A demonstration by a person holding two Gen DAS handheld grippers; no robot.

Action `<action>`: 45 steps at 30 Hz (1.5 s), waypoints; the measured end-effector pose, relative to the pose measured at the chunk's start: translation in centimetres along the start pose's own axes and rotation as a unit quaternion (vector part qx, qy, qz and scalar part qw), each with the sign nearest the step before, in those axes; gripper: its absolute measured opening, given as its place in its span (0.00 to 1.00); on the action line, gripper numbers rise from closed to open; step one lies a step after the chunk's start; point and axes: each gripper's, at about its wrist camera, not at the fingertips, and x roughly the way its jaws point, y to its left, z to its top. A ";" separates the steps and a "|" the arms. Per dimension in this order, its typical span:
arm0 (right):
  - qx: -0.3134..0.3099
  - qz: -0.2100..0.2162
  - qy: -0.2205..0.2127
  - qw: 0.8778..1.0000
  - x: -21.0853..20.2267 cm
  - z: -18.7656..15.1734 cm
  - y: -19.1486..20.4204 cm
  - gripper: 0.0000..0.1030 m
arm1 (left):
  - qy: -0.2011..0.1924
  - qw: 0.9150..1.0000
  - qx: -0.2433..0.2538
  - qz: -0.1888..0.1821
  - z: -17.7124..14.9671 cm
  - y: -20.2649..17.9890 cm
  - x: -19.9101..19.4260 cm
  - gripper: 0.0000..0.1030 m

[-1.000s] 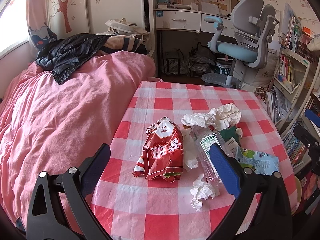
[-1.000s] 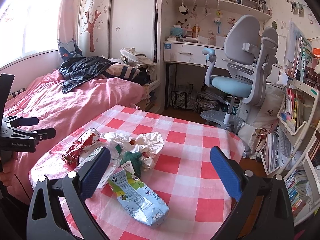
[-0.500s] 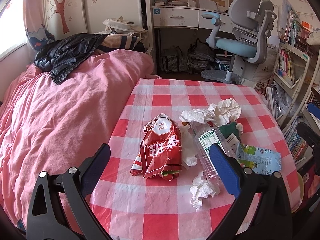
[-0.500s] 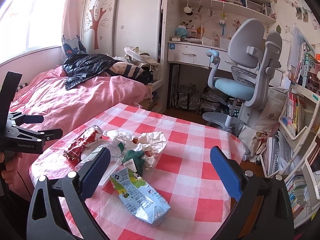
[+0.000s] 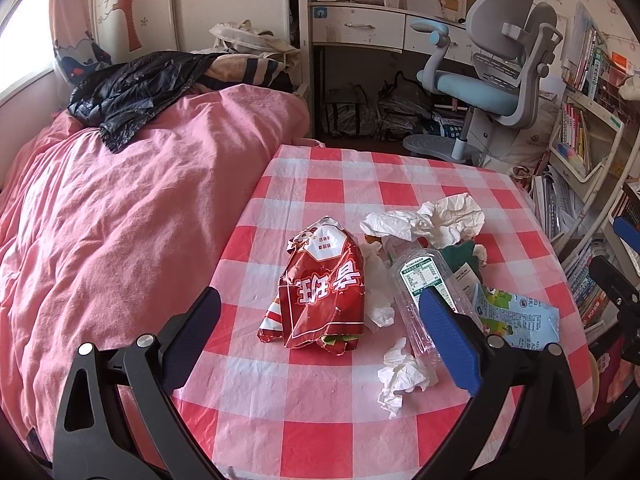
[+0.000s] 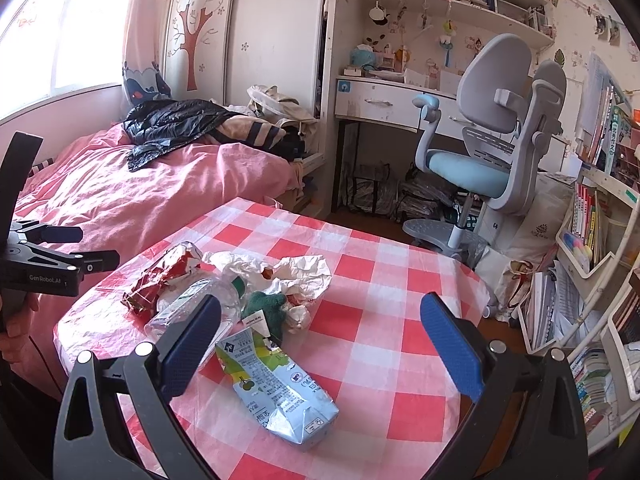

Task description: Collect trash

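A pile of trash lies on the red-and-white checked table [image 5: 320,420] [image 6: 400,320]. It includes a red snack bag [image 5: 324,292] [image 6: 160,280], a clear plastic bottle [image 5: 416,280] [image 6: 192,300], crumpled white paper [image 5: 440,220] [image 6: 280,268], a small tissue wad [image 5: 400,376], a green item [image 6: 268,308] and a light blue carton [image 5: 516,316] [image 6: 276,392]. My left gripper [image 5: 320,308] [image 6: 100,246] hovers open at the table's bed side, facing the snack bag. My right gripper [image 6: 320,308] [image 5: 620,254] is open above the carton, holding nothing.
A bed with a pink cover [image 5: 120,220] and a black jacket [image 5: 132,92] adjoins the table's left side. A grey-blue desk chair [image 6: 488,152] and a white desk [image 6: 380,96] stand beyond it. Bookshelves [image 6: 592,220] crowd the right side. A hand [image 6: 16,320] holds the left gripper.
Both cameras have shifted only slightly. The trash has not moved and both grippers stay open and empty.
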 end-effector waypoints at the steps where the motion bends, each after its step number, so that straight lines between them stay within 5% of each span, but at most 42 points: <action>1: -0.001 0.000 0.002 1.000 0.1 0.0 0.1 0.93 | 0.000 1.000 -0.003 0.000 0.0 0.1 0.0 0.93; 45: -0.024 -0.010 -0.026 0.999 0.3 -0.2 1.0 0.93 | 0.004 1.000 0.002 -0.010 0.1 0.2 0.1 0.93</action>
